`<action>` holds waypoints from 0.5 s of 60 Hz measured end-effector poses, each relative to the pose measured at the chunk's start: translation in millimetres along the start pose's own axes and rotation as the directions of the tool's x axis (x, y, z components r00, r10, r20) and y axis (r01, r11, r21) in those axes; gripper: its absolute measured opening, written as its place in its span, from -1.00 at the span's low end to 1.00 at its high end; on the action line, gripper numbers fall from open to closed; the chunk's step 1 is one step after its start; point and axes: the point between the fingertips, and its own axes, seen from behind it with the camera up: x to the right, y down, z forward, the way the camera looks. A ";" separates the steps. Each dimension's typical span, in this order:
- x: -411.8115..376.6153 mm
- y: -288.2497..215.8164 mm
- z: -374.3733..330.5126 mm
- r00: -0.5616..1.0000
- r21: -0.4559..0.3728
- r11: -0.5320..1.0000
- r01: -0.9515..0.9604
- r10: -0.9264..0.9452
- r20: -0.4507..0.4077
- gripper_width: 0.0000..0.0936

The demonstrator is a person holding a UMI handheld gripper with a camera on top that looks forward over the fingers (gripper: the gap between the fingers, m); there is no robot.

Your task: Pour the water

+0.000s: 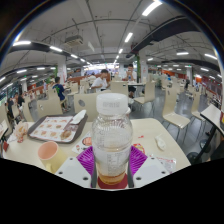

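Note:
A clear plastic bottle (112, 135) with a white cap stands upright between my fingers, held above the table. It has a little amber liquid at the bottom. My gripper (112, 160) is shut on the bottle, with the purple pads (87, 159) pressed on both sides of its lower half. An orange paper cup (48, 155) stands on the round beige table (160, 135), to the left of the bottle.
A tray (55, 127) with a printed paper and crumpled tissue lies on the table beyond the cup. A small pink wrapper (165, 143) lies to the right. Chairs (177, 110) and other tables fill the canteen hall behind, with people seated far off.

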 end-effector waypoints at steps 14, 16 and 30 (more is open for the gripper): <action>0.7 28.6 -0.2 0.998 0.027 0.997 0.066 -0.066 -0.011 -0.01; 1.6 27.9 1.0 0.998 0.030 0.997 0.064 -0.064 -0.016 0.04; -2.3 42.6 -21.0 0.999 -0.110 0.994 0.021 -0.025 -0.034 0.74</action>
